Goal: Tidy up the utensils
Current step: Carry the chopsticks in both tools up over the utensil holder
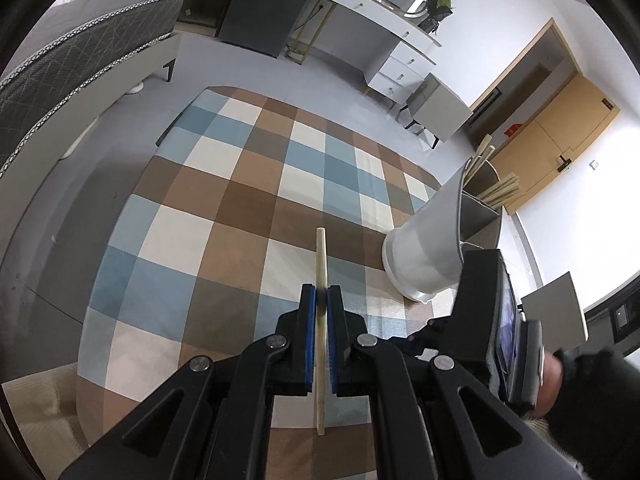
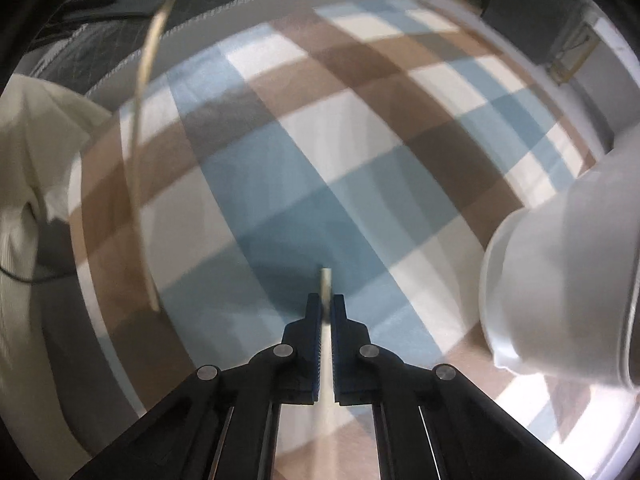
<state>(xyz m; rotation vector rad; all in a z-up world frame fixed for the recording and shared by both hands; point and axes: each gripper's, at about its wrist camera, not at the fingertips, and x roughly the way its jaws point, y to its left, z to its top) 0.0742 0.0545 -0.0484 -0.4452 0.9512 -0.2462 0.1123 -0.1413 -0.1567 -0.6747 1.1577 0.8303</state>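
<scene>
In the left wrist view my left gripper [image 1: 321, 292] is shut on a pale wooden chopstick [image 1: 321, 256], which sticks out forward over the checked tablecloth [image 1: 224, 184]. A white utensil holder [image 1: 424, 248] with dividers stands to the right, with several chopsticks [image 1: 500, 192] in its far compartment. In the right wrist view my right gripper [image 2: 326, 302] points steeply down at the cloth. It is shut on a second chopstick [image 2: 326, 280], whose short tip shows past the pads. The holder [image 2: 560, 280] looms blurred at the right.
A long pale stick [image 2: 146, 120] runs down the left of the right wrist view, its upper end out of frame. The black unit [image 1: 484, 292] held in a gloved hand [image 1: 580, 392] sits close beside the holder. A grey sofa [image 1: 60, 68] and white drawers [image 1: 400, 68] lie beyond the table.
</scene>
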